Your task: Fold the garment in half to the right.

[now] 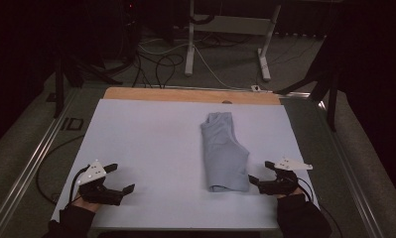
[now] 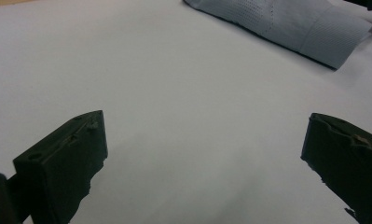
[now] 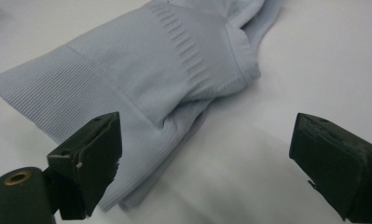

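Counter: white sheet (image 1: 151,144) on top, wood strip at the far edge.
Room: dark, grey floor, cables and white legs (image 1: 189,47) behind.
Cloth: one pale blue folded cloth (image 1: 224,151), right of the middle, long way running from near to far.
Left hand-held gripper (image 1: 122,177): jaws wide apart, holding nothing, well apart from the cloth.
Right hand-held gripper (image 1: 259,172): jaws wide apart, just beside the cloth's near end.
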`<state>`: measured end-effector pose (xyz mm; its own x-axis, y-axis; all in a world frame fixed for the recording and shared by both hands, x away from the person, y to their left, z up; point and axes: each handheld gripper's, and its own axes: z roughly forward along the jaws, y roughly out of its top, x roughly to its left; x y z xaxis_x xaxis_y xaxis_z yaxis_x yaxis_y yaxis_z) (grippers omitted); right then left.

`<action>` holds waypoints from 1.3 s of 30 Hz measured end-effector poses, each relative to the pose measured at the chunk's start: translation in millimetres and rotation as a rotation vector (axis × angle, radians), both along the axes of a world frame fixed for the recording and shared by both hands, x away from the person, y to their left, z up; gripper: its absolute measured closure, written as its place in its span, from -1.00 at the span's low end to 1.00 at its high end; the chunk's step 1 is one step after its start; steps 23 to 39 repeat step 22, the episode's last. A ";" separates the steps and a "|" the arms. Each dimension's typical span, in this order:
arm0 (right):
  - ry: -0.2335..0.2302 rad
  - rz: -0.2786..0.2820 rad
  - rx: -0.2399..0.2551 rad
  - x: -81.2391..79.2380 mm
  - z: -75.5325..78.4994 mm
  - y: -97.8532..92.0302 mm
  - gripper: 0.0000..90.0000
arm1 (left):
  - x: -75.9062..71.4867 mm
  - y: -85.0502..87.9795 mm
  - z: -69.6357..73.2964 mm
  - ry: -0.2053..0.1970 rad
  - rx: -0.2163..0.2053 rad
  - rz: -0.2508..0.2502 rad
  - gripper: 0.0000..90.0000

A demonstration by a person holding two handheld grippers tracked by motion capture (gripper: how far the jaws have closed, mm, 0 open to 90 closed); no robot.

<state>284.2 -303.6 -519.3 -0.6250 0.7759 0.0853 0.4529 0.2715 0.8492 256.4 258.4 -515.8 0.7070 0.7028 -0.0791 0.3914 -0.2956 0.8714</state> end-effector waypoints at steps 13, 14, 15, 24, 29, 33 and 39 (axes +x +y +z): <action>0.000 -0.036 0.004 -21.6 -4.8 1.2 -0.80 | -6.4 3.5 -4.2 -0.016 0.020 0.012 -0.98; 0.000 -0.034 -0.001 -21.8 -5.4 1.8 -0.80 | -6.6 3.2 -3.8 -0.018 0.017 0.011 -0.98; 0.000 -0.032 -0.006 -21.2 -6.2 2.1 -0.80 | -6.5 3.1 -3.3 -0.020 0.016 0.012 -0.98; -0.006 -0.015 -0.019 -19.0 -7.9 6.1 -0.80 | -6.6 2.6 -3.0 -0.024 -0.003 0.019 -0.98; -0.006 -0.015 -0.019 -19.0 -7.9 6.1 -0.80 | -6.6 2.6 -3.0 -0.024 -0.003 0.019 -0.98; -0.006 -0.015 -0.019 -19.0 -7.9 6.1 -0.80 | -6.6 2.6 -3.0 -0.024 -0.003 0.019 -0.98; -0.006 -0.015 -0.019 -19.0 -7.9 6.1 -0.80 | -6.6 2.6 -3.0 -0.024 -0.003 0.019 -0.98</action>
